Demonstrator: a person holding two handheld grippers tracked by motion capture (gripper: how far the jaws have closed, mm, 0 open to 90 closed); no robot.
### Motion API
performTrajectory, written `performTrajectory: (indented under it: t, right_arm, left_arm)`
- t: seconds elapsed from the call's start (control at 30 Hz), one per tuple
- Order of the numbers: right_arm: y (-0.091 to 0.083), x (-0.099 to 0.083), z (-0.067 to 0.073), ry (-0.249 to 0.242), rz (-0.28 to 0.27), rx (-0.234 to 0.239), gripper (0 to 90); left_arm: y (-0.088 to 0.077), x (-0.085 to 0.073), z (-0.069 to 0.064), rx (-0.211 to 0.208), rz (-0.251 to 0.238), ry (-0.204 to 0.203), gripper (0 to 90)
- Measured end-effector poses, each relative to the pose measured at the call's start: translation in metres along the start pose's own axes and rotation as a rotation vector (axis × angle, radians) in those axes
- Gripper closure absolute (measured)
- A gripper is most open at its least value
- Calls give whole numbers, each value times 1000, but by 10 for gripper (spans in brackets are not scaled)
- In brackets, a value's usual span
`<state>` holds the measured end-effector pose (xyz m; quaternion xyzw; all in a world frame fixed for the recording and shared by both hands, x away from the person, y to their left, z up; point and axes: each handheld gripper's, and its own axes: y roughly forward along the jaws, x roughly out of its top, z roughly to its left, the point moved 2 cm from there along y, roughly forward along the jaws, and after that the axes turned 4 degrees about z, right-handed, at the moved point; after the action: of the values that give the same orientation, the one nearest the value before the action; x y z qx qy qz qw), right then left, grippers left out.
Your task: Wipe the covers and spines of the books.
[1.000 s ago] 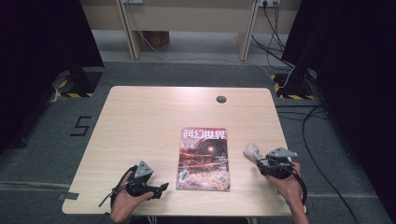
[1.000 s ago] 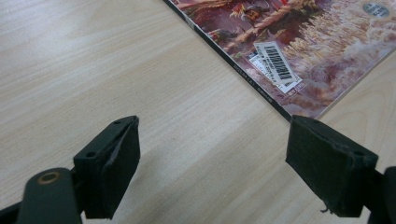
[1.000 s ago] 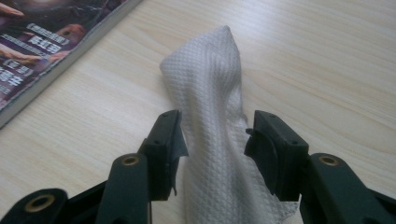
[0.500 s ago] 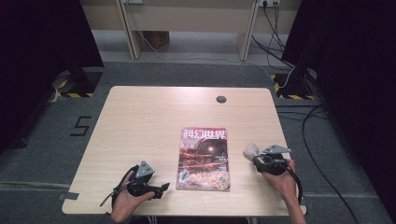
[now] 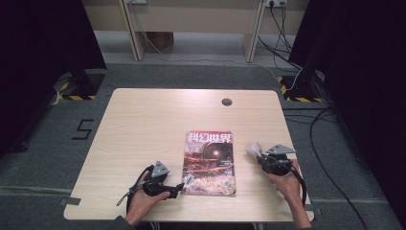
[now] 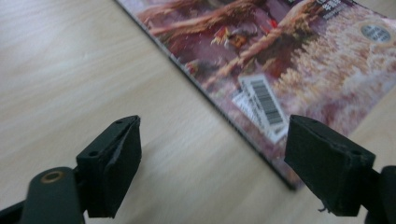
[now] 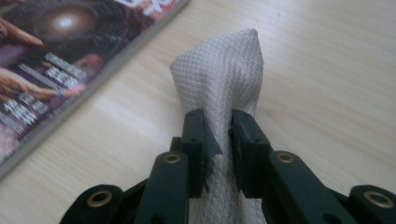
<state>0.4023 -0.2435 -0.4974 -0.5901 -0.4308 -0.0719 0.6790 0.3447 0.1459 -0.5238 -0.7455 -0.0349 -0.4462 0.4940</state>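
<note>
- Two claws worked over a pale wooden surface (image 5: 143, 124), each held in one of a person's hands, with a magazine (image 5: 209, 162) lying flat between them.
- In the high view the magazine lay with its long axis running away from the person, its title at the far end and its near short edge close to the surface's near edge.
- Beside the magazine's near left corner sat the left claw (image 5: 184, 183), pointing right toward that corner; it was plainly the nearer of the two to the magazine.
- From the left gripper view, the left claw (image 6: 210, 172) stood wide with nothing held, the magazine's (image 6: 289, 70) barcode corner just ahead and to the right; one jaw appeared to lie over that edge, though contact could not be told.
- Well off the magazine's right edge, the right claw (image 5: 256, 153) had just been closing and now pinched a white cloth (image 7: 222, 79), which stood up between the jaws.
- Judged from this, any next move on the magazine would turn on the left claw meeting that near left corner.
</note>
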Motion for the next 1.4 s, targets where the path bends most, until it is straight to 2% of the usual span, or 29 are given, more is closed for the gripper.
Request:
performTrajectory:
  t: [0.07,0.17,0.3,0.37,0.4,0.5,0.6,0.73,0.93,1.07,1.17,1.2,1.27,1.4]
  right_arm:
    - [1,8,5,-10,-16,12,767]
    - [7,21,16,-38,-20,27,766]
    - [16,41,33,-92,-32,44,767]
    - [23,52,43,-113,-37,57,767]
    - [26,56,46,-123,-37,61,767]
    - [40,68,59,-142,-28,76,766]
    - [57,77,70,-163,-3,88,764]
    - [79,84,80,-173,28,87,758]
    - [91,89,76,-192,41,45,749]
    - [95,89,61,-142,38,14,749]
    - [96,91,52,-130,45,-8,749]
    - [99,93,43,-110,53,-36,750]
    - [101,95,38,-107,59,-31,750]
    - [104,101,38,-112,76,-57,751]
  left_arm:
    - [7,6,-3,20,1,8,199]
    - [15,10,-7,29,11,16,213]
    - [16,11,-11,38,19,34,224]
    - [16,11,-11,32,28,36,229]
    - [16,11,-12,10,35,32,235]
    - [17,11,-11,-6,45,19,239]
    - [16,11,-12,0,40,39,248]
    - [16,11,-13,3,40,46,255]
    - [16,10,-13,-3,34,40,254]
    - [13,7,-14,-9,35,44,254]
    - [13,6,-14,-8,33,42,254]
    - [13,6,-14,-10,32,41,254]
    - [13,6,-13,-14,30,37,254]
    - [13,6,-13,-15,30,36,254]
